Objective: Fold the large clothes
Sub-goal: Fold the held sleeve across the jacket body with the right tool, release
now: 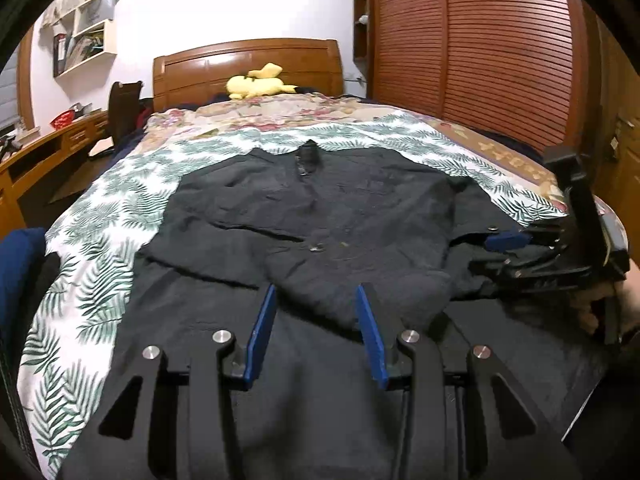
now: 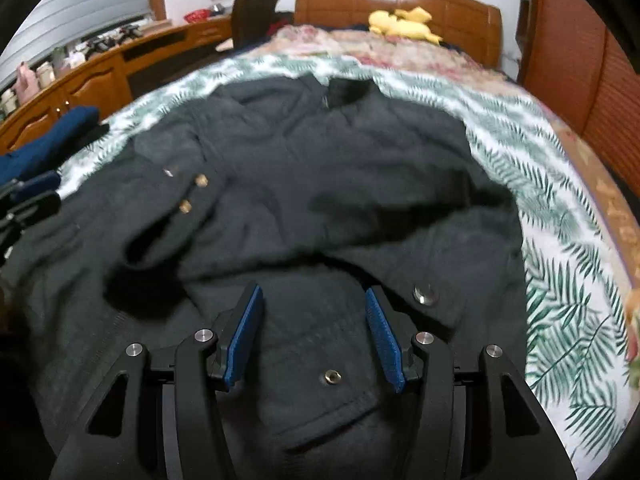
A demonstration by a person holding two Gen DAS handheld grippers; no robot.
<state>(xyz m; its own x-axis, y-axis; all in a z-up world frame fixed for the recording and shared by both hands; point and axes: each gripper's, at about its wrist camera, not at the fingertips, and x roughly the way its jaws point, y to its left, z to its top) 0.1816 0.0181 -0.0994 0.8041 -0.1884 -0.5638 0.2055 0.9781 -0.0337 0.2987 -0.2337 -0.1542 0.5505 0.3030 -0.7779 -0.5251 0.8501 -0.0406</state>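
Observation:
A large black jacket (image 1: pixel 312 208) lies spread on the bed, collar toward the headboard; it also shows in the right wrist view (image 2: pixel 320 184) with brass buttons and metal snaps. My left gripper (image 1: pixel 316 292) is open, its blue pads hovering over the jacket's lower middle with nothing between them. My right gripper (image 2: pixel 314 294) is open above the jacket's lower right part near a snap (image 2: pixel 425 294). The right gripper also shows in the left wrist view (image 1: pixel 508 240) at the jacket's right edge, and the left gripper appears at the left edge of the right wrist view (image 2: pixel 24 200).
The bed has a palm-leaf sheet (image 1: pixel 96 264) under the jacket and a floral quilt (image 1: pixel 280 114) beyond. A yellow plush (image 1: pixel 258 82) sits by the wooden headboard (image 1: pixel 248 64). A wooden desk (image 1: pixel 48 148) runs on the left, a slatted wardrobe (image 1: pixel 500 48) on the right. Blue fabric (image 2: pixel 56 136) lies at the left.

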